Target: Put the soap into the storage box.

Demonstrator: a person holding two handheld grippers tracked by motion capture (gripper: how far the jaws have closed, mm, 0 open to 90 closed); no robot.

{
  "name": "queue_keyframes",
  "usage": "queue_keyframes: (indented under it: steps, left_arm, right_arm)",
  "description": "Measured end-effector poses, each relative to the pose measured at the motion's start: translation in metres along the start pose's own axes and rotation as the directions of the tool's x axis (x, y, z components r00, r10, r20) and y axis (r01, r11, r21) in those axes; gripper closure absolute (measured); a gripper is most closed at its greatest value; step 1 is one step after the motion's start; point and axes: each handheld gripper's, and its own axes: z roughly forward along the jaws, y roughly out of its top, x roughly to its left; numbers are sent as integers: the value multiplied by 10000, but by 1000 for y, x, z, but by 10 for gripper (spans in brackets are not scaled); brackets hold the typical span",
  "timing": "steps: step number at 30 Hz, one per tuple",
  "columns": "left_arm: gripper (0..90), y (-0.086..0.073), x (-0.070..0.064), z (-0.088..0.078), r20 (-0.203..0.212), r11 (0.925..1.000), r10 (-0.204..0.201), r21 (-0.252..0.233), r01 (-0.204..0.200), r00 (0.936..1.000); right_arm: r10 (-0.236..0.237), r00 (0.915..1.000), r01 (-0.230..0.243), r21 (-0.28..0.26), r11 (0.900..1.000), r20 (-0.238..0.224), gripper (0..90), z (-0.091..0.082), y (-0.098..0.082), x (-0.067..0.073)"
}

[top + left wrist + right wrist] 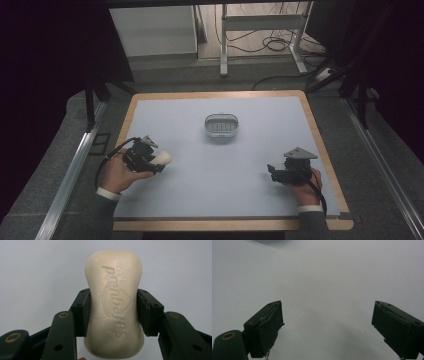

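The soap bar [113, 305] is cream-white and sits in the middle of the left gripper view, standing lengthwise between the two black jaws. Its lower end is cut off by the bottom edge of the frame, and the jaws cover a part of both its long sides. The left gripper [113, 311] is clamped on the bar at its narrow waist: one pad presses each side, and the rounded upper end stands out well beyond the fingertips. Pressed into the face is some writing that runs along the bar and reads upside down; the letters look like "Safeguard", with a shield outline around the middle, but the soft relief makes some letters hard to read.

In the high view the soap bar [163, 158] shows at the left of the frame, pale at the tip of the left gripper [152, 161], over the light blue mat [240, 165]. A small grey soap dish [221, 125] lies well apart, in the upper middle.

The right gripper [327, 327] has its jaws wide apart, with only the mat between them.
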Motion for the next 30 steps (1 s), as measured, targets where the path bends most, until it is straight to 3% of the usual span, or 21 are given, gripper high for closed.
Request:
queue_keyframes:
  steps: [12,30]
  left_arm:
    - [495,8,2,1,-39,9998,188,43,-188,9998]
    - [495,26,4,2,-176,9991,302,-287,-307,9994]
  right_arm:
    - [-59,10000,58,-24,10000,-50,97,1,-1,1]
    - [-144,9999,144,50,9999,6,97,1,-1,1]
